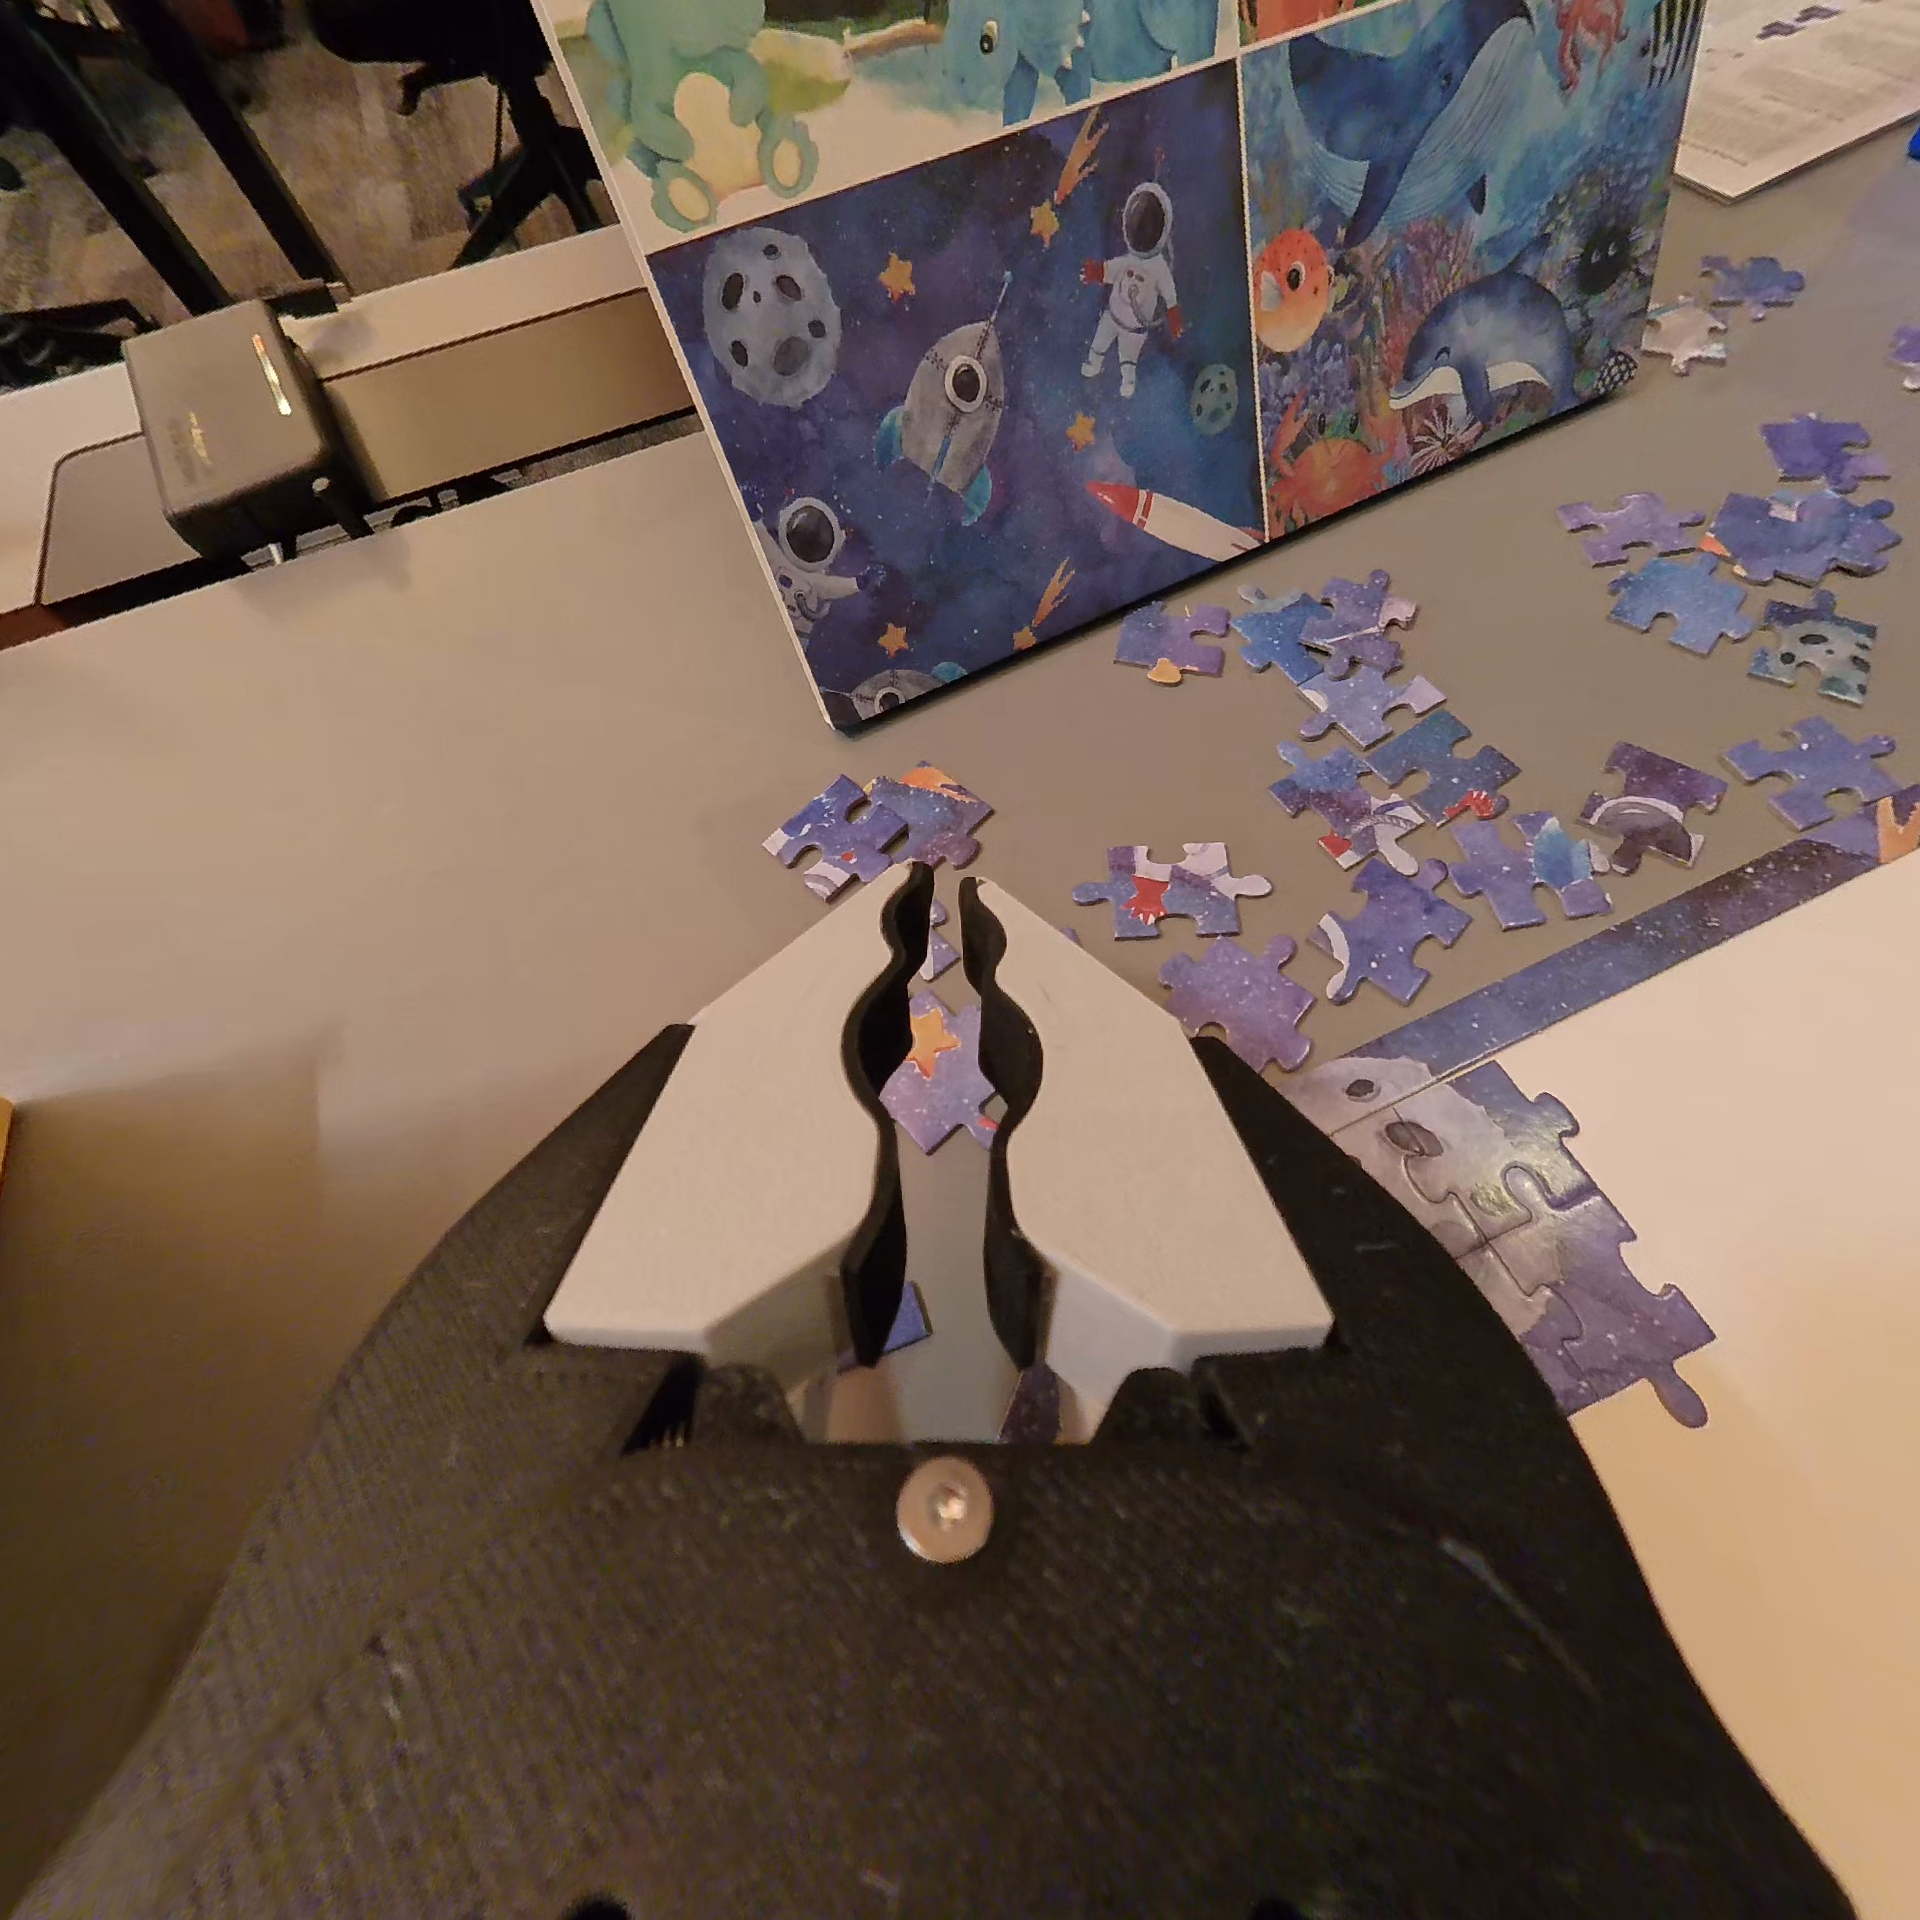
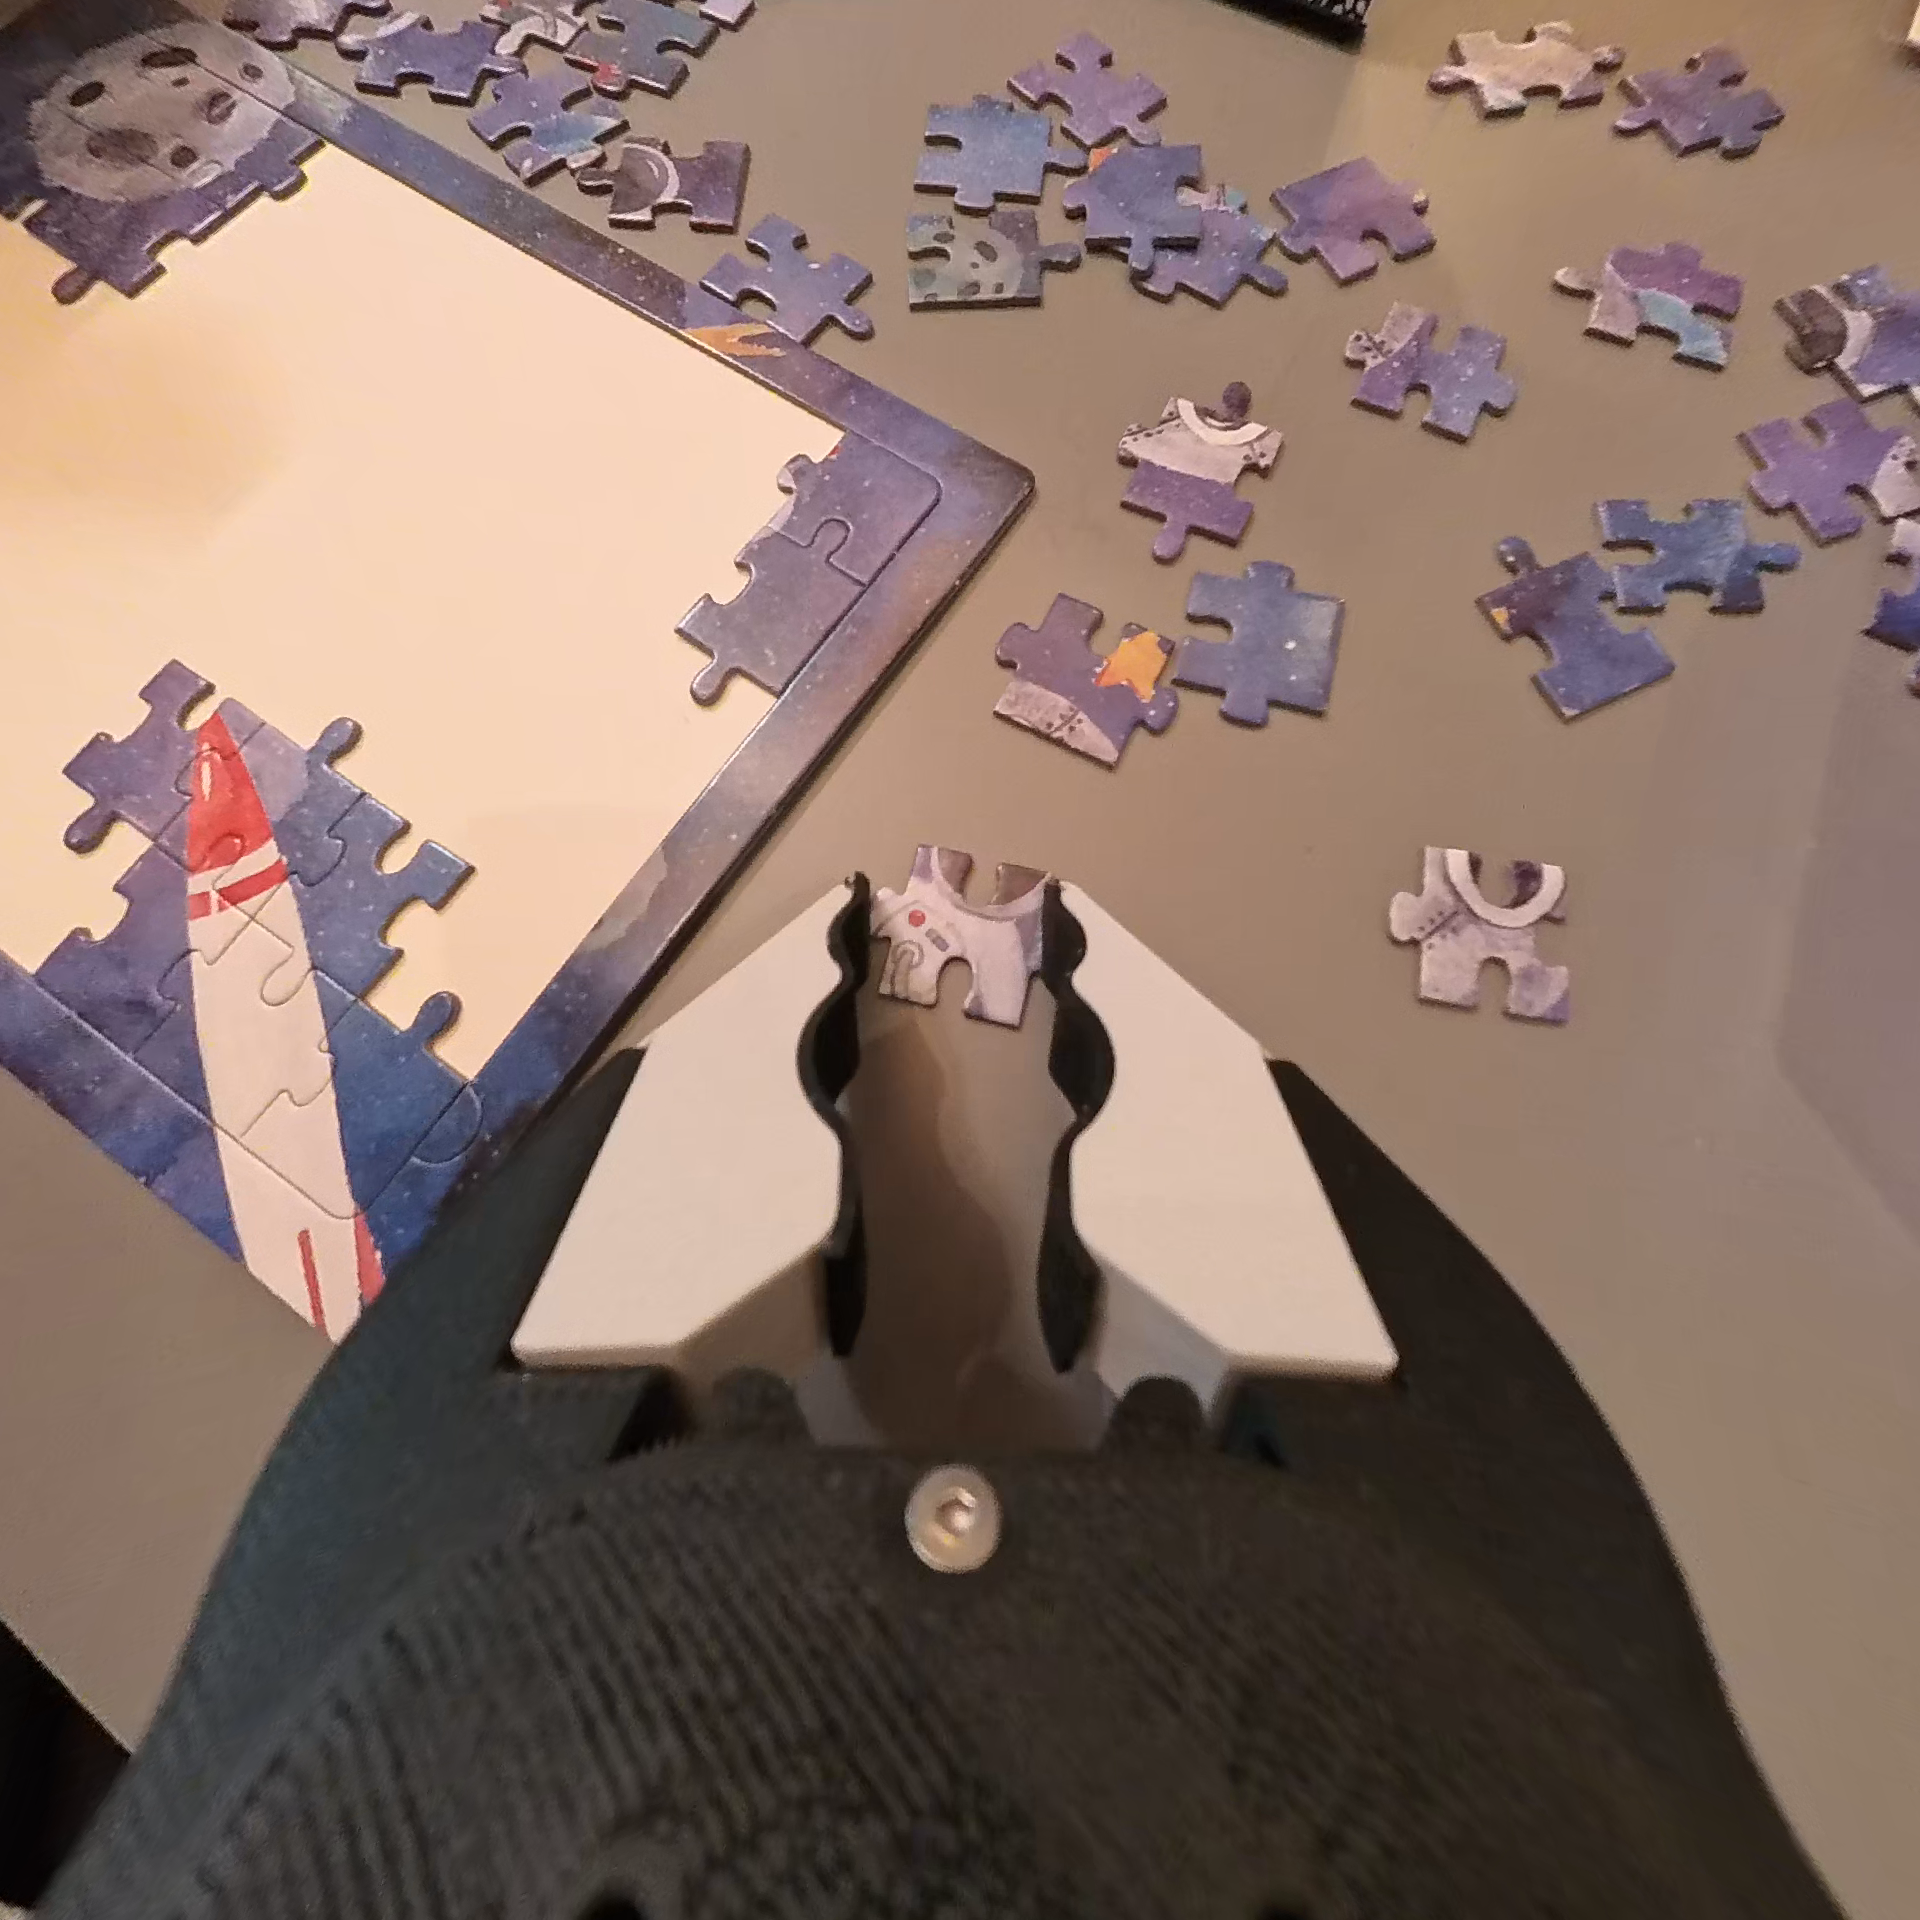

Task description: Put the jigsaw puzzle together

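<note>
My left gripper [image 1: 940, 883] is shut and holds nothing. It hovers over the grey table, above a purple puzzle piece with an orange star [image 1: 940, 1081], and two joined purple pieces [image 1: 883, 826] lie just past its tips. My right gripper [image 2: 954, 894] is shut on a white astronaut-suit puzzle piece [image 2: 961, 940]; both pads press on the piece's sides, low over the table. The puzzle tray [image 2: 665, 831], with its dark blue rim, lies to the left of it. A partly built red and white rocket [image 2: 249, 987] sits inside the tray.
A puzzle box [image 1: 987, 416] with space and sea pictures stands upright ahead of the left gripper. Several loose purple pieces [image 1: 1392, 727] are scattered to its right and across the table [image 2: 1195, 208]. Another white piece [image 2: 1481, 935] lies to the right of the right gripper. A black device [image 1: 229, 416] sits at the far left. My hands' fingertips stand some 35 cm from each other. The left tips stand about 35 cm off the black device [image 1: 229, 416].
</note>
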{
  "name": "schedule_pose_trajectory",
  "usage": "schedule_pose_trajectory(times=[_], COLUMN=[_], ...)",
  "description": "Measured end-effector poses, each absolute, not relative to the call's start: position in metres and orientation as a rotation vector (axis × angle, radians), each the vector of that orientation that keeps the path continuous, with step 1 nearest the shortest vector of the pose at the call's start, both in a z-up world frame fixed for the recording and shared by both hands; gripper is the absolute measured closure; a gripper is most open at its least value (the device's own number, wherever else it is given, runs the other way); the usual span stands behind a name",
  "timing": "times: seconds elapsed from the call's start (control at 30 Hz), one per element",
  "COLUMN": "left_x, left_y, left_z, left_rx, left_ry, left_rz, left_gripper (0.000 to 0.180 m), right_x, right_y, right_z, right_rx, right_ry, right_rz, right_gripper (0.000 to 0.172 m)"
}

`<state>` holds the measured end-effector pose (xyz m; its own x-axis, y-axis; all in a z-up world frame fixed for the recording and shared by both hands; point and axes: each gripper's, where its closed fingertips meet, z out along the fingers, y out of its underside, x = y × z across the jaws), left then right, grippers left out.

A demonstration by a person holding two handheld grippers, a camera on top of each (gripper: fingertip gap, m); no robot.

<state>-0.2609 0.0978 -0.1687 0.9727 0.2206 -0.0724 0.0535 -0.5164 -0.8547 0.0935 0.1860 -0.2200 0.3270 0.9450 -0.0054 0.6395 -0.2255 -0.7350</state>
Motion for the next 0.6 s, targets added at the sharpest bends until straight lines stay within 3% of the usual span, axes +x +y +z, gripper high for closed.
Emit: schedule_pose_trajectory(times=[0.37,0.6], left_x=[-0.261,-0.259], left_y=[0.098,0.099], left_z=[-0.169,-0.169], left_rx=[-2.111,-2.110], left_ry=[-0.194,-0.186], left_rz=[0.211,0.209], left_gripper=[0.177,0.177], right_x=[0.075,-0.023], right_y=[0.168,0.064], right_z=[-0.189,-0.170], right_rx=[-1.861,-1.655], right_ry=[-1.378,-1.628], right_rz=[0.752,1.040], right_gripper=[0.141,0.141])
